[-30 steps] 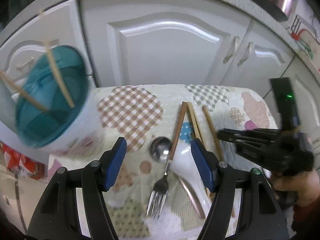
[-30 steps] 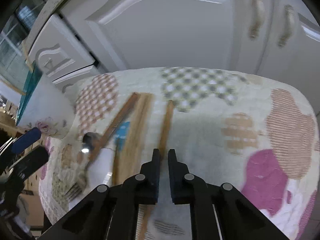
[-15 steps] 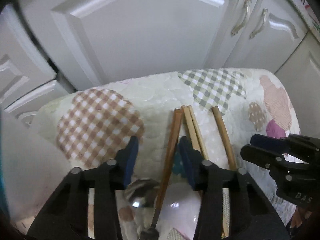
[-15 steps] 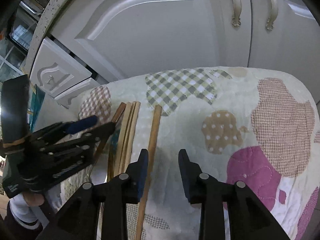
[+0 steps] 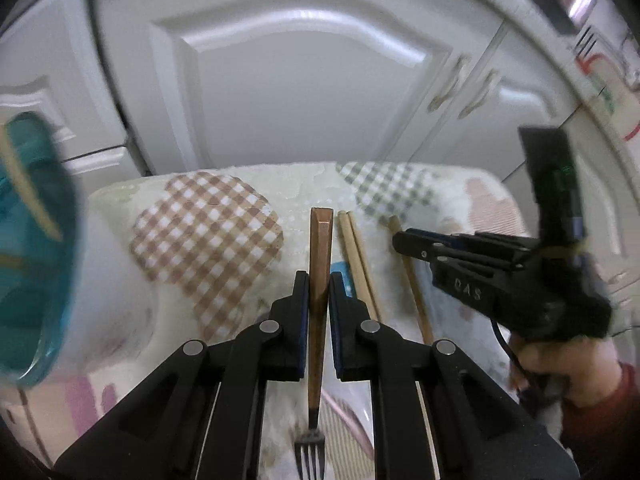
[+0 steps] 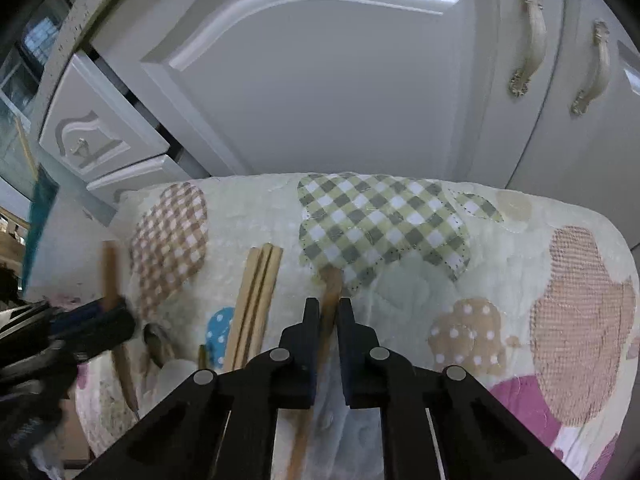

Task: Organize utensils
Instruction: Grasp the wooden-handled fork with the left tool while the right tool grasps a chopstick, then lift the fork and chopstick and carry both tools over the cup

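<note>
My left gripper [image 5: 319, 280] has its jaws closing, and the pads press on the brown wooden handle of a fork [image 5: 320, 240]. The tines hang below between the arms. The right wrist view shows this fork [image 6: 108, 276] tilted at the far left. My right gripper [image 6: 329, 308] is also closing, with a single dark chopstick [image 6: 331, 280] pinched between its pads on the quilted cloth [image 6: 440, 280]. A pair of lighter chopsticks [image 5: 356, 248] lies between the two grippers. A white holder with a teal inside [image 5: 32, 240] stands at the left with sticks in it.
A metal spoon [image 6: 154, 340] and a white ceramic spoon [image 6: 176, 368] lie on the cloth near its left end. White cabinet doors [image 6: 320, 100] rise just beyond the cloth's far edge. A hand in a red sleeve [image 5: 560, 364] holds the right gripper.
The left jaws went from wide open to closed on the fork handle, which now points up between them. The right jaws opened, then closed on the single chopstick. The teal holder is back in view.
</note>
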